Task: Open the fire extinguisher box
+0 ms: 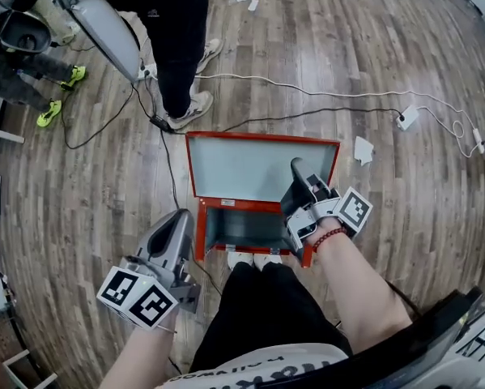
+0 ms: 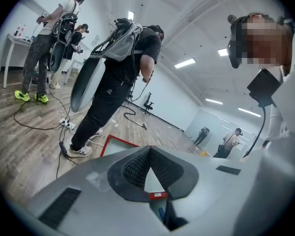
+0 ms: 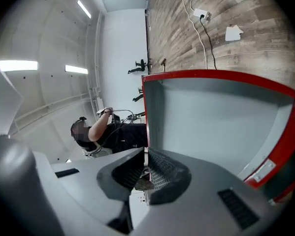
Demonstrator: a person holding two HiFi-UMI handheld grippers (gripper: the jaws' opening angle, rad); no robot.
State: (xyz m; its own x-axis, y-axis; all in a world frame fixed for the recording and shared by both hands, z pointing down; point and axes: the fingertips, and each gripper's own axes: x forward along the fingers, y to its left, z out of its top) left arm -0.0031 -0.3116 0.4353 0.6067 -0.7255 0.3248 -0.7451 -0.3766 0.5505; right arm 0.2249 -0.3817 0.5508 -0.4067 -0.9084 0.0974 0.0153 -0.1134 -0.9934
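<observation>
The red fire extinguisher box [image 1: 200,232] stands on the wooden floor at my feet, its grey inside showing. Its lid [image 1: 242,168] is swung open away from me, grey inner face towards me. My right gripper [image 1: 297,167] reaches over the lid's right part. In the right gripper view the lid [image 3: 211,117] fills the frame and its red edge runs straight into the right gripper [image 3: 146,152], whose jaws are closed on it. My left gripper [image 1: 181,217] hangs left of the box, apart from it, shut and holding nothing. From the left gripper [image 2: 149,151] a red corner of the box [image 2: 113,144] shows.
A person in black trousers [image 1: 177,39] stands just beyond the box. Cables [image 1: 307,96] cross the floor to a power strip [image 1: 406,118], and a paper scrap [image 1: 363,150] lies right of the lid. My own shoes [image 1: 254,259] touch the box's near side.
</observation>
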